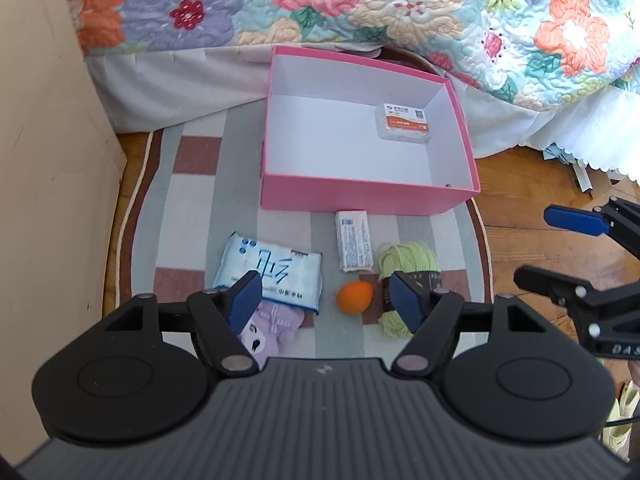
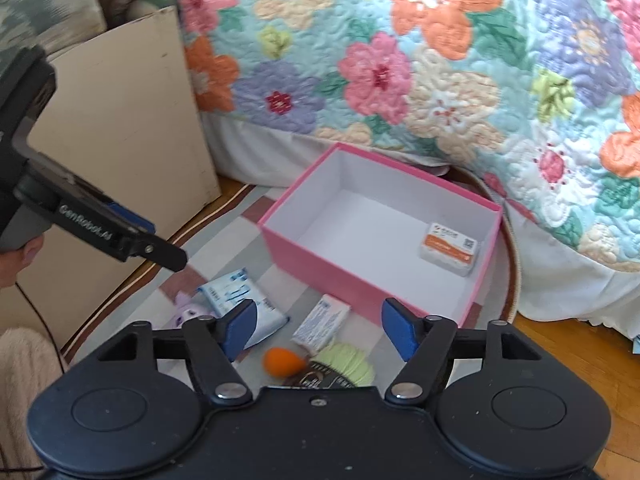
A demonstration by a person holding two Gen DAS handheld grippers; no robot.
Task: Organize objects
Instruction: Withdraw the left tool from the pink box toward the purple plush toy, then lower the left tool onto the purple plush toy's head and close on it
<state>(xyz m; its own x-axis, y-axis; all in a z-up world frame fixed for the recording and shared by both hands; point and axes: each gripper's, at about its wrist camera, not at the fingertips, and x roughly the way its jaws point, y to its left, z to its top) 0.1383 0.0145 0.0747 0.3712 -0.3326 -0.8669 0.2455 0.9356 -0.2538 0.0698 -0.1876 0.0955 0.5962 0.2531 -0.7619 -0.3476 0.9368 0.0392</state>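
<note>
An open pink box (image 1: 360,196) (image 2: 320,264) sits on a striped rug, with a small orange-and-white case (image 1: 404,122) (image 2: 450,248) in its far right corner. In front of it lie a blue tissue pack (image 1: 268,276) (image 2: 236,292), a white soap bar (image 1: 354,246) (image 2: 320,322), an orange egg-shaped sponge (image 1: 354,298) (image 2: 282,362), a green yarn skein (image 1: 406,260) (image 2: 348,364) and a purple plush item (image 1: 272,330) (image 2: 188,312). My left gripper (image 1: 326,300) is open and empty above the sponge. My right gripper (image 2: 320,330) is open and empty above the soap; it also shows at the right edge of the left wrist view (image 1: 560,248).
A bed with a floral quilt (image 1: 360,4) (image 2: 400,60) rises behind the box. A beige cabinet side (image 1: 44,160) (image 2: 128,132) stands at the left. The striped rug (image 1: 192,216) lies on a wood floor (image 1: 532,208).
</note>
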